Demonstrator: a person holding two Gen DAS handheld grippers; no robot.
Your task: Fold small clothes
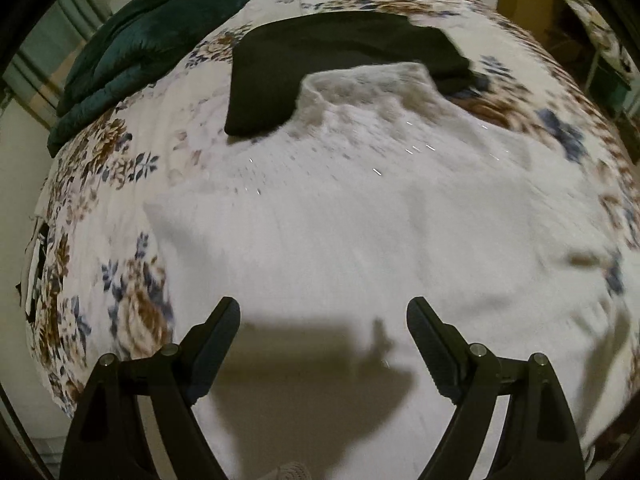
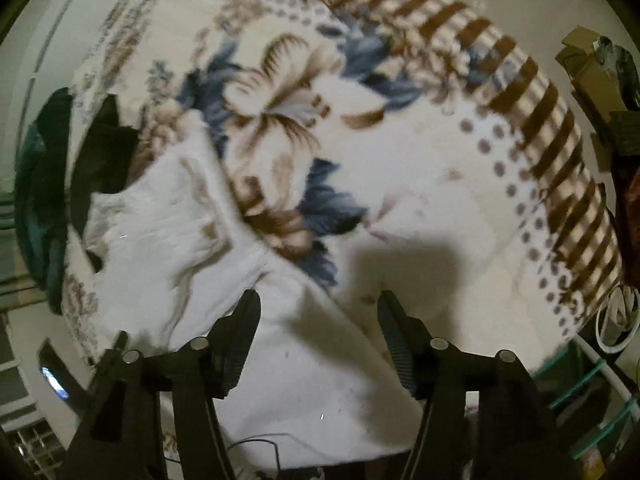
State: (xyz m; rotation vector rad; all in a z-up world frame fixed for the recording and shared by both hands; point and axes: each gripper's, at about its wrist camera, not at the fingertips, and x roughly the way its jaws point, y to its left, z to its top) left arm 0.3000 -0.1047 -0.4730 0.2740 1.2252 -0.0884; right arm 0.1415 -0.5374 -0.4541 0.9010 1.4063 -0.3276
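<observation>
A white knit sweater lies spread on the floral bed cover, its collar at the far end. My left gripper is open and empty, hovering over the sweater's near part. In the right wrist view the same white sweater lies at the left and runs under my right gripper, which is open and empty above the sweater's edge and the cover.
A folded black garment lies just beyond the sweater's collar; it also shows in the right wrist view. A dark green blanket sits at the far left. Boxes and a rack stand past the bed's right edge.
</observation>
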